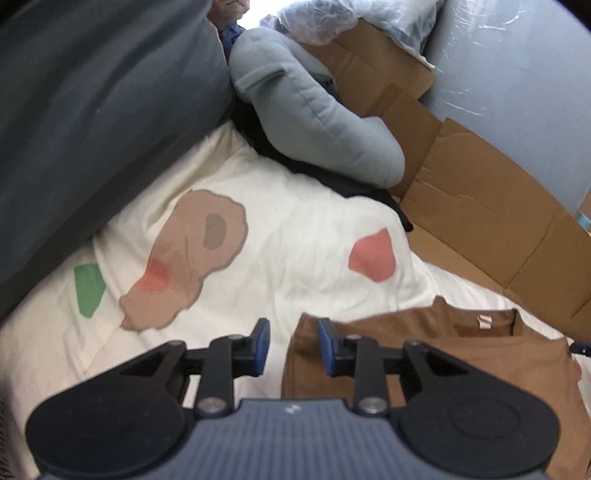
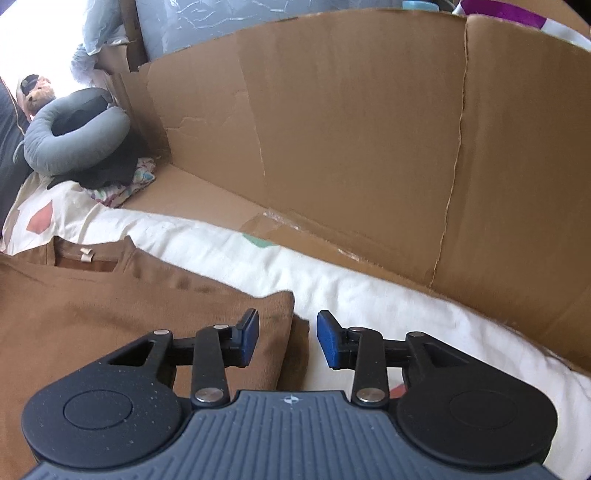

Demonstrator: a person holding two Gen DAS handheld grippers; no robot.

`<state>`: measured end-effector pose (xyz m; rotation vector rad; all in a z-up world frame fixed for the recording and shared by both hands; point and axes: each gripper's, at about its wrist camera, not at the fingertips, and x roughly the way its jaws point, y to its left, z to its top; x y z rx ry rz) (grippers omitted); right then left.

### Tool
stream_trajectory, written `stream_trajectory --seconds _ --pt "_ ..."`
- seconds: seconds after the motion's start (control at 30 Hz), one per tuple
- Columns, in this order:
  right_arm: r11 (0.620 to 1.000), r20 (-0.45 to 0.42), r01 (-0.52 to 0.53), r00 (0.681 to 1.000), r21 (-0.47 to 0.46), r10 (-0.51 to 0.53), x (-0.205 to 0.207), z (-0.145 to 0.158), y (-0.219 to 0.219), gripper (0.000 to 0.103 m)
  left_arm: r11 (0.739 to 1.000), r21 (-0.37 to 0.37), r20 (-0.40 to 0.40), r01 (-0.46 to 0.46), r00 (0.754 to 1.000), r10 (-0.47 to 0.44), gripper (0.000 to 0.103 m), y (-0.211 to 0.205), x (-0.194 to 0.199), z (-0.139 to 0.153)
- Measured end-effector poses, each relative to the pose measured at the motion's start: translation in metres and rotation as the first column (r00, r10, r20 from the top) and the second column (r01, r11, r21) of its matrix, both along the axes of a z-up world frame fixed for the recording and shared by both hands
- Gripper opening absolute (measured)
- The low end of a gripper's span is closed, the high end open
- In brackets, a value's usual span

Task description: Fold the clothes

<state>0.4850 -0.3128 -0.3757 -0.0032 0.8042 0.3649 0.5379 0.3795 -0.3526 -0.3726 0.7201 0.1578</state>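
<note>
In the left wrist view the left gripper (image 1: pixel 293 347) hangs low over a white bedsheet (image 1: pixel 303 229), its jaws spread apart with nothing between them; the blue pads (image 1: pixel 263 345) straddle the left edge of a brown shirt (image 1: pixel 461 373), one pad over bare sheet and the other over brown cloth, though whether either touches the fabric I cannot tell; the shirt lies flat on the sheet at the lower right, its neck opening and a small pale label (image 1: pixel 484 322) turned toward the far side; the sheet bears coloured patches, a tan blotch (image 1: pixel 195 258), a pink one (image 1: pixel 373 258) and a green one (image 1: pixel 88 290); a dark grey cushion (image 1: pixel 92 122) fills the upper left, a grey curved pillow (image 1: pixel 321 122) lies beyond the sheet, and flattened cardboard (image 1: pixel 480 206) runs along the right, with clear plastic wrapping (image 1: pixel 351 18) heaped at the top. In the right wrist view the right gripper (image 2: pixel 288 339) also has its jaws wide apart and empty; it hovers at the right edge of the brown shirt (image 2: pixel 110 314), where a folded corner of cloth sits between and just beyond the pads, one pad above the shirt and the other above the white bedsheet (image 2: pixel 369 295); the label (image 2: pixel 86 255) shows at the collar on the left; a tall wall of cardboard (image 2: pixel 351 129) stands just beyond the sheet; far left, the grey curved pillow (image 2: pixel 74 133) rests on dark clothing (image 2: pixel 110 166) and a patterned cloth (image 2: pixel 125 188).
</note>
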Motion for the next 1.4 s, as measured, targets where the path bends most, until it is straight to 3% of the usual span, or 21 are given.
stream_trajectory --seconds 0.4,1.2,1.27,1.33,1.4 --pt "0.998 -0.027 -0.048 0.999 -0.041 0.047 0.005 -0.017 0.014 0.042 0.998 0.035 -0.029 0.05 0.998 -0.049 0.033 -0.006 0.019 -0.02" --pt "0.977 0.039 -0.129 0.99 -0.169 0.138 0.017 -0.015 0.039 0.042 0.996 0.015 -0.041 0.085 0.996 -0.084 0.036 -0.004 0.031 -0.033" --pt "0.976 0.05 -0.135 0.988 -0.17 0.145 0.016 -0.012 0.039 0.039 0.995 0.029 -0.037 0.09 0.995 -0.089 0.036 -0.006 0.031 -0.032" --pt "0.975 0.06 -0.14 0.986 -0.171 0.153 0.016 -0.009 0.04 0.024 0.994 0.045 -0.033 0.098 0.995 -0.097 0.034 -0.008 0.03 -0.031" --pt "0.974 0.071 -0.146 0.985 -0.172 0.16 0.015 -0.006 0.041 0.02 0.993 0.058 -0.033 0.105 0.994 -0.103 0.033 -0.009 0.029 -0.03"
